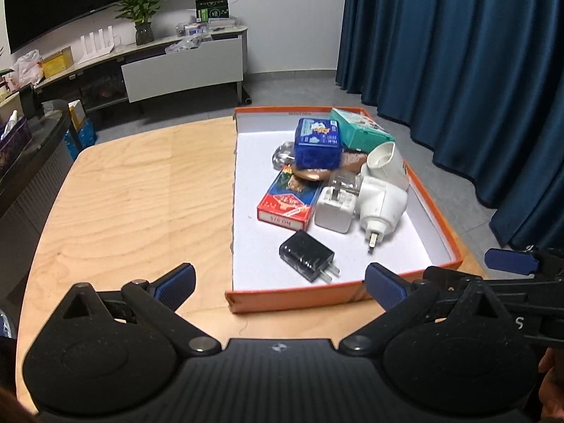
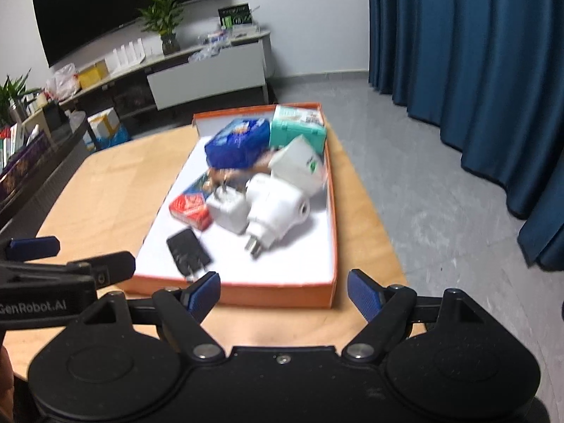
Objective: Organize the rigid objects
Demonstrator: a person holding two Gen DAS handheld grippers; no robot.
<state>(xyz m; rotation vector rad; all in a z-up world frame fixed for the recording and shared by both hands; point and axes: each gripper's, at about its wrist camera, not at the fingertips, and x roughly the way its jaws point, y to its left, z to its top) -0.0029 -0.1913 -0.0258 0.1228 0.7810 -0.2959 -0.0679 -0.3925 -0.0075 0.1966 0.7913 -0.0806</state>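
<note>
An orange box [image 1: 292,299] with a white floor sits on the wooden table [image 1: 134,197]. Inside lie a black charger [image 1: 306,255], a white cube plug [image 1: 335,208], a white adapter [image 1: 380,208], a red card box [image 1: 285,202], a blue box [image 1: 317,144], a teal box [image 1: 359,128] and a white cup-like piece [image 1: 386,164]. My left gripper [image 1: 280,283] is open and empty, just before the box's near wall. My right gripper [image 2: 283,294] is open and empty at the box's [image 2: 275,294] near right corner. The black charger [image 2: 188,250] lies closest to it.
A TV cabinet [image 1: 183,67] with a plant [image 1: 141,10] and clutter stands behind the table. Blue curtains [image 1: 458,53] hang on the right over grey floor. A dark shelf unit [image 1: 28,162] stands left of the table. Bare tabletop lies left of the box.
</note>
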